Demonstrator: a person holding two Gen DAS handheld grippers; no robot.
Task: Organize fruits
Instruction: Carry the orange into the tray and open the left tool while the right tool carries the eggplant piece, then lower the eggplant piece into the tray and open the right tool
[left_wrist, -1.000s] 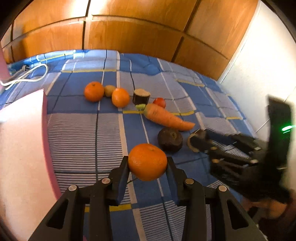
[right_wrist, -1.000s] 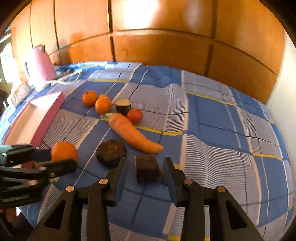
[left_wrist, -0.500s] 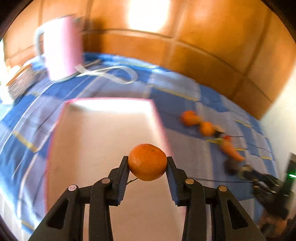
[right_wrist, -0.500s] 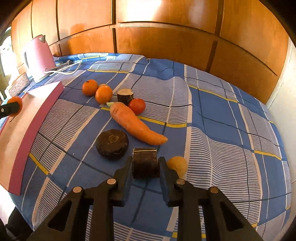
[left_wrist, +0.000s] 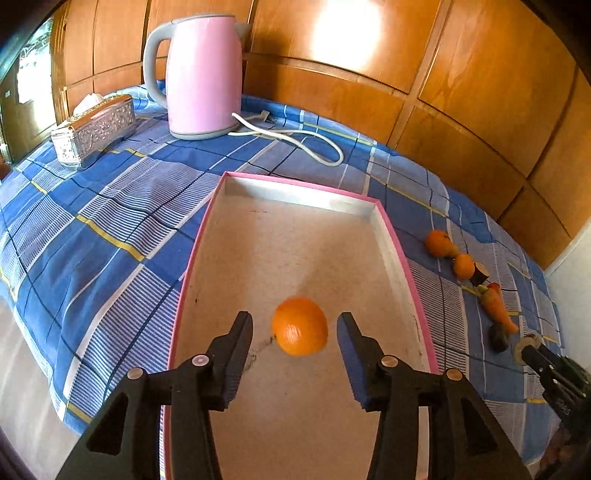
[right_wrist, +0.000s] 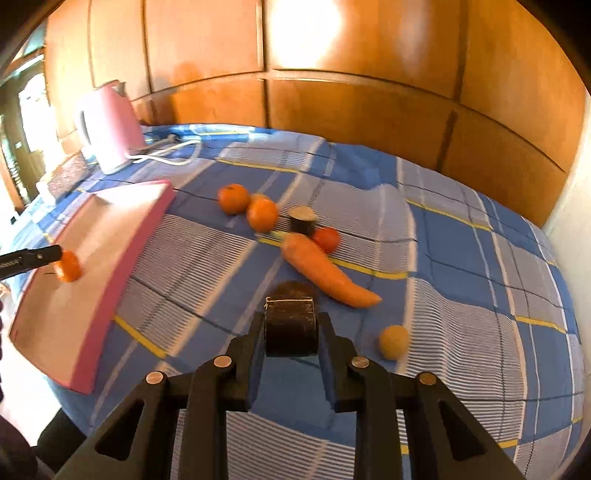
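we see bright daylight glaring off the wood panels (left_wrist: 343, 40) above the kettle (left_wrist: 203, 74); the orange (left_wrist: 299, 325) is motion-blurred, and fisheye bending darkens both views' corners.

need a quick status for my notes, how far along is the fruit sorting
Early. Done or nearly: the left gripper is open over the pink tray, and one orange sits blurred between its fingers, just released. In hand: the right gripper is shut on a dark cylindrical piece. Left on the blue cloth: two oranges, a carrot, a red fruit and a yellowish one.
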